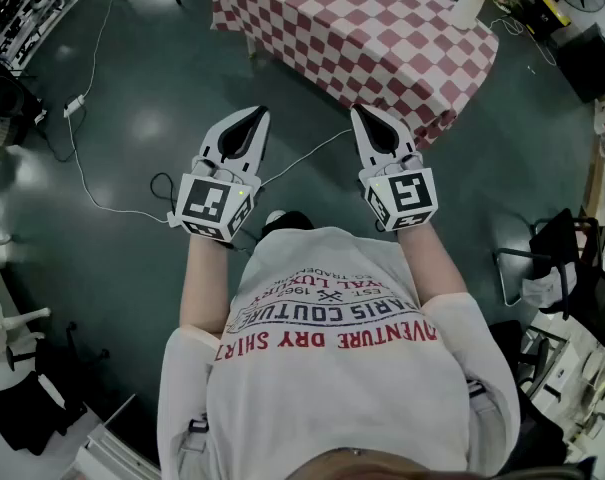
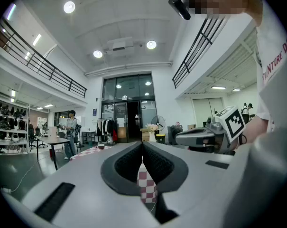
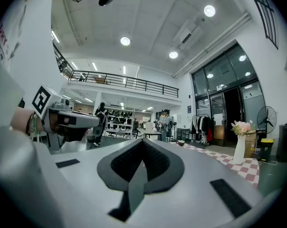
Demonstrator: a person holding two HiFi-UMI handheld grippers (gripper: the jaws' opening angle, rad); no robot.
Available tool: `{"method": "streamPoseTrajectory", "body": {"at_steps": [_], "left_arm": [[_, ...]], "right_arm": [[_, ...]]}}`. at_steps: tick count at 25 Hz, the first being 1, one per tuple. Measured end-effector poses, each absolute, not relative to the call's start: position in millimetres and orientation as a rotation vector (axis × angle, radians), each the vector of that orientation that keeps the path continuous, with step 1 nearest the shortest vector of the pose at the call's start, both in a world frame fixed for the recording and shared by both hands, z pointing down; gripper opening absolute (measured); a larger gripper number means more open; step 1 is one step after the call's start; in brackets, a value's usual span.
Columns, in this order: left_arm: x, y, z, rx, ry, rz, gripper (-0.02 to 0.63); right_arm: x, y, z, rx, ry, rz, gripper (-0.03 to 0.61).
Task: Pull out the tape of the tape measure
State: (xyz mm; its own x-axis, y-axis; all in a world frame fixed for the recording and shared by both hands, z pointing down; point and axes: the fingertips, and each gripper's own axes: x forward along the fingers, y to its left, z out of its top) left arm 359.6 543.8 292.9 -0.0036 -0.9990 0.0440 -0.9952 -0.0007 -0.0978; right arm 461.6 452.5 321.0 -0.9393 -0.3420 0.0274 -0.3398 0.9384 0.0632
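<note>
No tape measure shows in any view. In the head view my left gripper point(image 1: 256, 114) and right gripper point(image 1: 363, 111) are held side by side in front of the person's chest, over the dark floor and short of the table point(image 1: 362, 28) with the red-and-white checked cloth. Both are shut with nothing between the pads. The left gripper view shows its jaws point(image 2: 142, 144) closed, with the right gripper point(image 2: 200, 137) beside them. The right gripper view shows its jaws point(image 3: 143, 140) closed, with the left gripper point(image 3: 69, 120) beside them.
A white vase of flowers point(image 1: 469, 8) stands on the table's far right corner. A white cable point(image 1: 92, 168) runs across the floor at the left. A black chair point(image 1: 557, 258) and clutter stand at the right. People stand at a table point(image 2: 53, 140) in the distance.
</note>
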Motion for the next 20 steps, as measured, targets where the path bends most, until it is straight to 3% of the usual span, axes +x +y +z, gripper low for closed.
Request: {"method": "streamPoseTrajectory", "body": {"at_steps": [17, 18, 20], "left_arm": [[338, 511, 302, -2.150, 2.275, -0.126, 0.026], [333, 509, 302, -2.148, 2.290, -0.119, 0.080], [324, 504, 304, -2.158, 2.301, -0.132, 0.178]], "right_arm": [[453, 416, 331, 0.519, -3.066, 0.055, 0.032], [451, 412, 330, 0.528, -3.063, 0.060, 0.060], [446, 402, 330, 0.541, -3.054, 0.066, 0.180]]}}
